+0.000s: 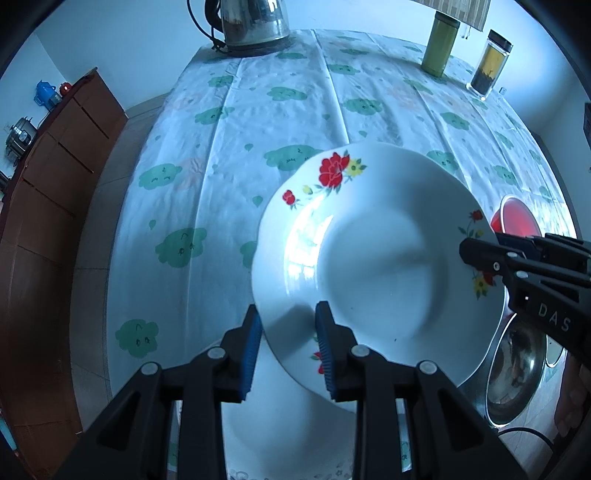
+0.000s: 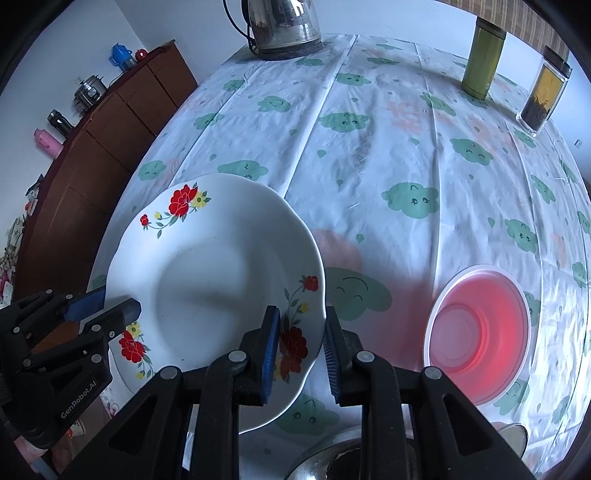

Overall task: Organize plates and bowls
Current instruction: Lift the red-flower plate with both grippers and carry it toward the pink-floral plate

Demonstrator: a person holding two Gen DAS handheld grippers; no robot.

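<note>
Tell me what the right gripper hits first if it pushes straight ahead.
The right gripper already straddles the flowered plate's rim, so it likely meets the plate first; beyond lies only the tablecloth. Depth is uncertain.

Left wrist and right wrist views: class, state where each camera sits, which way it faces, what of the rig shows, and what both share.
Left wrist: on the left gripper, looking forward over the table; its fingers straddle the floral plate rim; the right gripper enters from the right.
Right wrist: on the right gripper, facing likewise; it straddles the plate's opposite rim; the left gripper shows at left.
Shared: plate, red bowl, kettle, green canister.
</note>
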